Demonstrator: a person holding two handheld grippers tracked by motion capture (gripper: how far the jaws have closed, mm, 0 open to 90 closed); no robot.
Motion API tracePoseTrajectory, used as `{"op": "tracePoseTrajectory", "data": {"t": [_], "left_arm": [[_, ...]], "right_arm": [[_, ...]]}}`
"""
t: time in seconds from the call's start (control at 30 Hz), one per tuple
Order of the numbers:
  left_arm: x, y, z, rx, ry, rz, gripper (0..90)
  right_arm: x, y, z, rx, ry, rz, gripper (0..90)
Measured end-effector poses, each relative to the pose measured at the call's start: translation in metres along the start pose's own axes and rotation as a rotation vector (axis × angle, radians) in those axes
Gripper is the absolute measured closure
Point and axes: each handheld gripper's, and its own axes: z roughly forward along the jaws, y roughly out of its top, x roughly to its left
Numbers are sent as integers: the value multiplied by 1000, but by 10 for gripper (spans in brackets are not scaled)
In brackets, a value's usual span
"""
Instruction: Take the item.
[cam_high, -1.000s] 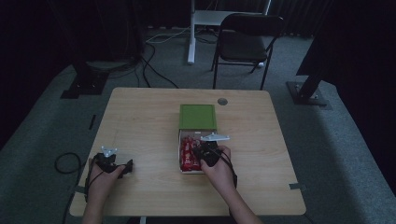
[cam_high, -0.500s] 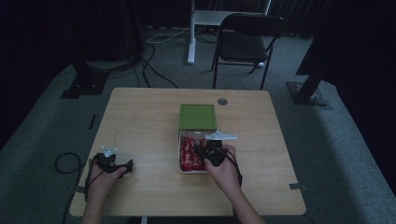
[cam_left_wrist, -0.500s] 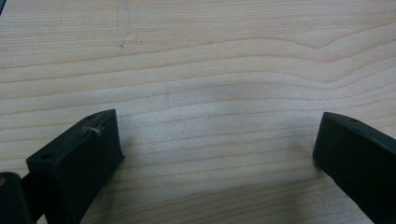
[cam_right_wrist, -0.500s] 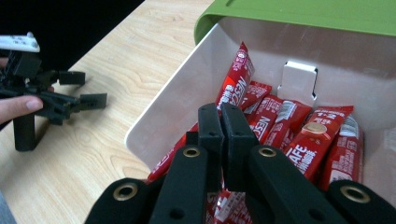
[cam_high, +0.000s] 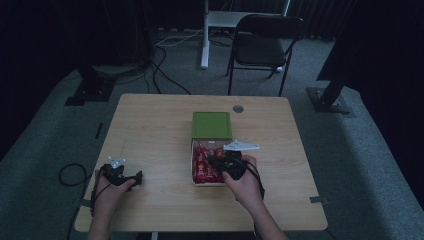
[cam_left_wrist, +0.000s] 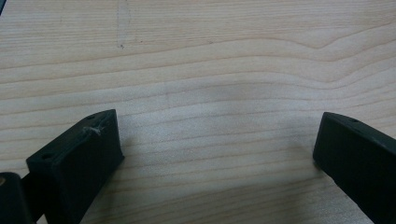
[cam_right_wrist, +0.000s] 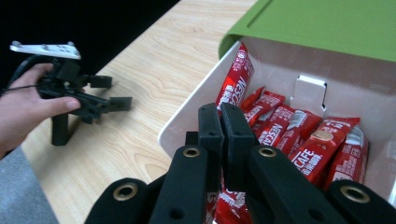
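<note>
A white box (cam_high: 192, 167) with its green lid (cam_high: 212, 125) folded back holds several red coffee sachets (cam_high: 202, 167) at the table's middle. My right gripper (cam_high: 216, 163) hovers over the box, and its jaws are pressed together. In the right gripper view, a red sachet (cam_right_wrist: 236, 77) runs out from the right gripper (cam_right_wrist: 222, 108) and leans on the box wall (cam_right_wrist: 187, 121) under the lid (cam_right_wrist: 327, 23). My left gripper (cam_high: 136, 176) rests on the table at the near left, seen also as the left gripper (cam_right_wrist: 119, 93). It is open over bare wood, nothing inside the left gripper (cam_left_wrist: 217, 135).
A small round grommet (cam_high: 238, 108) sits near the table's far edge. A black chair (cam_high: 262, 45) and a white stand (cam_high: 205, 35) are on the floor beyond. Cables (cam_high: 70, 172) lie on the floor at left. Bare tabletop (cam_high: 150, 130) surrounds the box.
My right gripper has lifted a little above the box and drifted slightly right, jaws still together. The left hand and gripper have stayed put.
</note>
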Motion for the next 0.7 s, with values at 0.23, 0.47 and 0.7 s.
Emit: {"op": "tracePoseTrajectory", "data": {"t": [0.23, 0.47, 0.7], "left_arm": [[0, 0, 0, 0, 0, 0, 17], [0, 0, 0, 1, 0, 0, 17], [0, 0, 0, 1, 0, 0, 17]], "right_arm": [[0, 5, -13, -26, 30, 11, 881], [-5, 13, -23, -75, 20, 11, 881], [-21, 20, -37, -131, -24, 27, 881]]}}
